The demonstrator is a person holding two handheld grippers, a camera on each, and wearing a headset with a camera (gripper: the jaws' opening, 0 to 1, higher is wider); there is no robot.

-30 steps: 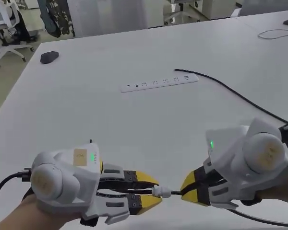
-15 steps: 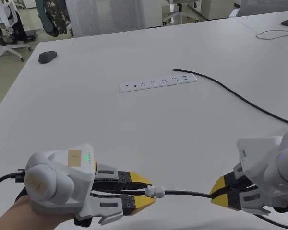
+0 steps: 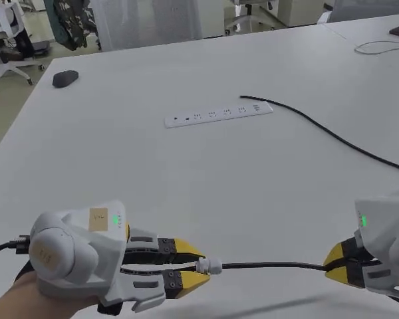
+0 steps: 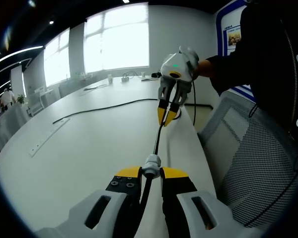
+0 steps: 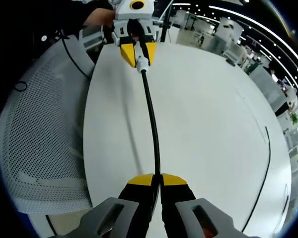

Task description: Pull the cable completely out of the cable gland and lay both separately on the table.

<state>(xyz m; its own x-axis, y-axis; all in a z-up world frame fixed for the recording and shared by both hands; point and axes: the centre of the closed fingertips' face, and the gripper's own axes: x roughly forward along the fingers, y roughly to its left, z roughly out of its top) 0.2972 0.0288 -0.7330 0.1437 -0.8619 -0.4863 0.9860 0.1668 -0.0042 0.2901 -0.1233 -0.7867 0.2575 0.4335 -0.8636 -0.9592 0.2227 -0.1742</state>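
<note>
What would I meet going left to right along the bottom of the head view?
The left tongs → cable gland held at their tips → cable stretched across above the table → right tongs gripping the cable.

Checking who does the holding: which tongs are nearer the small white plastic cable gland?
Left. The left tongs hold the small white plastic cable gland at their tips; the right tongs grip the thin black cable well off to its right, apart from it.
</note>
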